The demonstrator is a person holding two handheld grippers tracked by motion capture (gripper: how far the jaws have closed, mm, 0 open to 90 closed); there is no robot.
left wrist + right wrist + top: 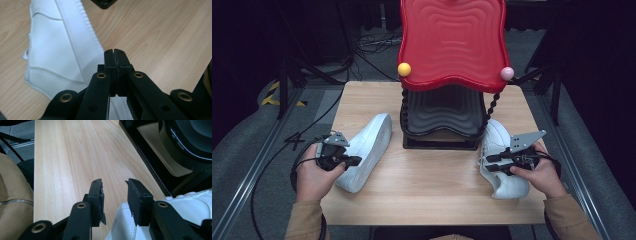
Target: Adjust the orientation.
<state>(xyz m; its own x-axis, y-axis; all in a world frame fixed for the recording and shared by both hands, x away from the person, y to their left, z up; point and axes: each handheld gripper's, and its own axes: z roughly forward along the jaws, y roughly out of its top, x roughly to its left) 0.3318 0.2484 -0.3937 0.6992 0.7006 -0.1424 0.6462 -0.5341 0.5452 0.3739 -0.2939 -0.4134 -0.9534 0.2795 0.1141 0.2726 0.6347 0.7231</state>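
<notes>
1. Standing on grey floor (247, 145) in a dark room, the light wooden desk (427, 192) carries a red and black rack (447, 75).
2. The left gripper (353, 160), fingers pressed together, touches the left white shoe (369, 150).
3. The right gripper (488, 164), fingers spread, is over the right white shoe (499, 145).

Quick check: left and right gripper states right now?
Left gripper: closed, fingers pressed together, holding nothing.
Right gripper: open, empty, above the white sneaker.
</notes>
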